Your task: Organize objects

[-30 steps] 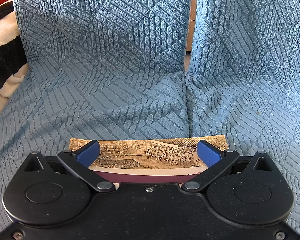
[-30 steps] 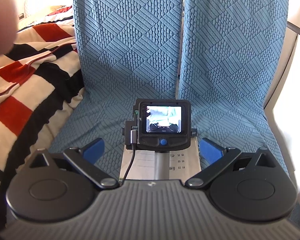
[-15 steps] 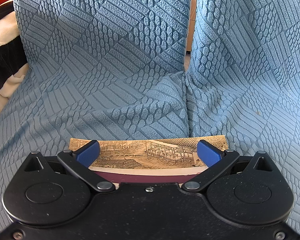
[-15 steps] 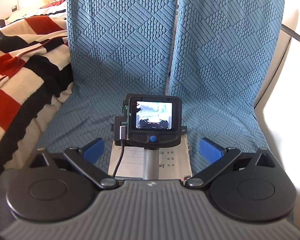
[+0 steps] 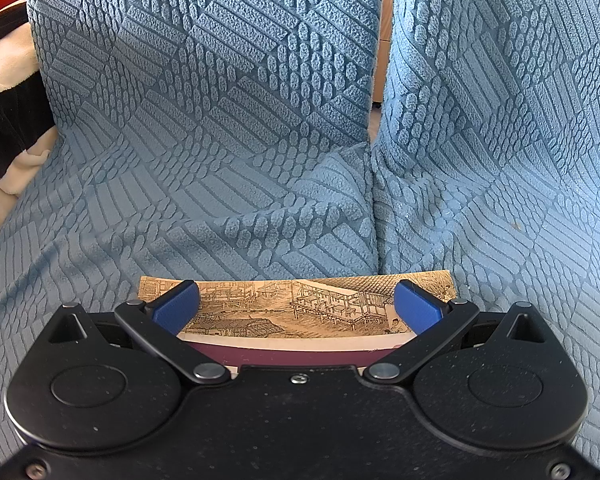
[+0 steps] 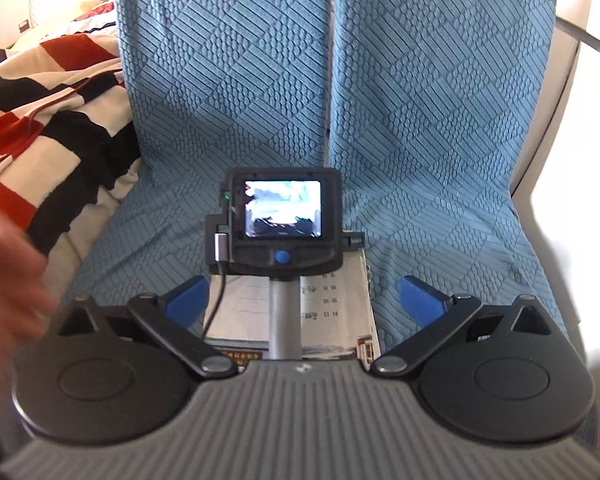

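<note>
A book (image 5: 284,312) with a tan ink-drawn cover and a maroon band lies flat on the blue textured sofa cover (image 5: 228,184). My left gripper (image 5: 296,306) is open just above it, one blue finger over each end of the cover. In the right wrist view the same book (image 6: 332,308) shows pale printed pages. The left gripper's back, with its small lit screen (image 6: 282,214), stands over the book. My right gripper (image 6: 304,298) is open behind it, holding nothing.
A red, black and cream striped blanket (image 6: 40,96) is heaped on the sofa's left. A blurred hand (image 6: 8,280) fills the lower left edge of the right wrist view. The cream sofa arm (image 6: 556,80) rises at the right. A seam (image 5: 374,200) splits the two seat cushions.
The left wrist view has not changed. The right wrist view has shifted slightly, and a blurred hand has come in at its lower left edge.
</note>
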Demonstrator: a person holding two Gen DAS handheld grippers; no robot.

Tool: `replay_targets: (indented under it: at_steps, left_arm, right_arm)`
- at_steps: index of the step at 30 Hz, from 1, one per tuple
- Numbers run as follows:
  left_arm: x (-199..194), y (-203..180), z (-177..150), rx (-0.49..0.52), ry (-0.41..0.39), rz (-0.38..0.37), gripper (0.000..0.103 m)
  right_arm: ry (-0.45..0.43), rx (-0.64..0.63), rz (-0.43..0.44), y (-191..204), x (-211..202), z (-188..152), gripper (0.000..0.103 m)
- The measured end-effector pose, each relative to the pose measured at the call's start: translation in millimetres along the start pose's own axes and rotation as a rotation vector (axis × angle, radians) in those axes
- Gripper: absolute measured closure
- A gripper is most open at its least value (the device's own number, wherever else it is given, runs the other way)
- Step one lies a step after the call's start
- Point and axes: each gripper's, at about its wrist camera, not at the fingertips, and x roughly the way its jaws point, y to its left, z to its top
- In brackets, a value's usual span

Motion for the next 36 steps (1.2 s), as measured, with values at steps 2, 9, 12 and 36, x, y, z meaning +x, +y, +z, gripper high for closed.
replay_targets:
  at_steps: [2,9,12,36]
  left_arm:
    - [0,0,0,0.000,0.000,0.000,0.000]
    - [0,0,0,0.000,0.000,-0.001,0.000]
    - [0,0,0,0.000,0.000,-0.001,0.000]
    - [0,7,12,0.041,0.116,-0.040,0.000]
  right_arm:
    - [0.006,0.002,-0.012,-8,1,-3,0.000]
    - [0.025,0.035,-0.063,-44,3,-16,0.000]
    - [0.037,0.062,-0.087,-60,6,-21,0.000]
    - [0.062,0.108,-0.125,-116,19,-43,0.000]
